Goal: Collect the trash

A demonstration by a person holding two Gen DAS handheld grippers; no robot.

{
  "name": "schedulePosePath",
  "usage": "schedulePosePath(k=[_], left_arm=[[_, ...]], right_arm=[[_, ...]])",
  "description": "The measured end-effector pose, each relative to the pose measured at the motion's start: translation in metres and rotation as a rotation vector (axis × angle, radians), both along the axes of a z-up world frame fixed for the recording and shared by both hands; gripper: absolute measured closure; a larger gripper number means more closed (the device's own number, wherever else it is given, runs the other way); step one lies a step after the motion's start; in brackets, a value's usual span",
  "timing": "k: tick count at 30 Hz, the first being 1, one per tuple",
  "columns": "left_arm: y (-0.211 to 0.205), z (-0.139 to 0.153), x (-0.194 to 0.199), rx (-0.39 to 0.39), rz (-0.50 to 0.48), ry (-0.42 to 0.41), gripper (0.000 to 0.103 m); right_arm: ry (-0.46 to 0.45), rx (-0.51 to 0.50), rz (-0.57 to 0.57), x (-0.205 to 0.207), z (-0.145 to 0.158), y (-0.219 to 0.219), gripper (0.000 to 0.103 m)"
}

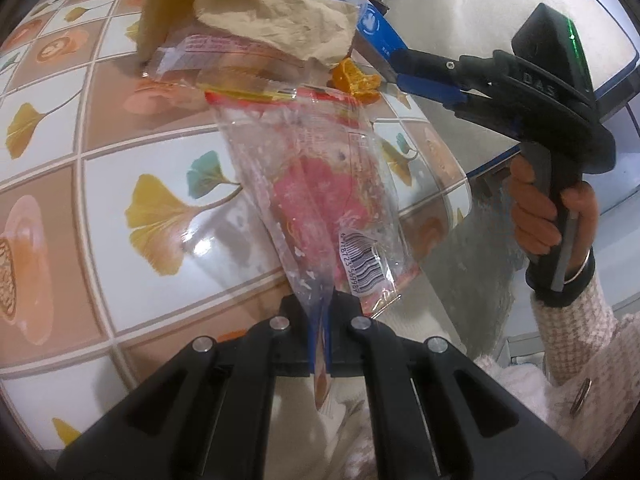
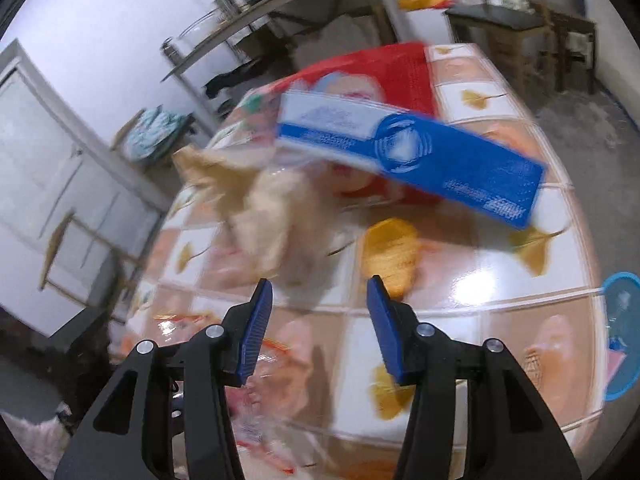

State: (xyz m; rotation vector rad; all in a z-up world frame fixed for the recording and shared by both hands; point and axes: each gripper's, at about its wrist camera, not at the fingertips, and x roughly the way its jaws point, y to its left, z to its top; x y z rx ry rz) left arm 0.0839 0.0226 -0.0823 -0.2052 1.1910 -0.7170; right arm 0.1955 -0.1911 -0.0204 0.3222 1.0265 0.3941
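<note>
My left gripper is shut on the lower end of a clear plastic wrapper with red print and a barcode, which stretches up over the table. Beyond it lie crumpled brown paper and a piece of orange peel. My right gripper, held in a hand at the right, reaches in beside the peel. In the blurred right wrist view, the right gripper stands open with nothing between its blue pads; the orange peel and brown paper lie just ahead.
A blue and white box rests on a red printed bag farther back on the tile-patterned tablecloth. A blue-rimmed round thing sits at the table's right edge. Shelves and a door stand behind.
</note>
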Motion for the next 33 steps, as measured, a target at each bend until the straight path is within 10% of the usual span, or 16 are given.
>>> schedulePosePath(k=[14, 24, 33], left_arm=[[0.052, -0.005, -0.002, -0.012, 0.185, -0.004, 0.102], [0.087, -0.010, 0.007, -0.070, 0.243, 0.024, 0.101], [0.101, -0.012, 0.007, -0.097, 0.227, 0.028, 0.101]], right_arm=[[-0.035, -0.110, 0.368, 0.041, 0.024, 0.110, 0.062], [0.089, -0.130, 0.233, 0.027, -0.023, 0.109, 0.062], [-0.048, -0.157, 0.072, 0.023, -0.013, 0.105, 0.062]])
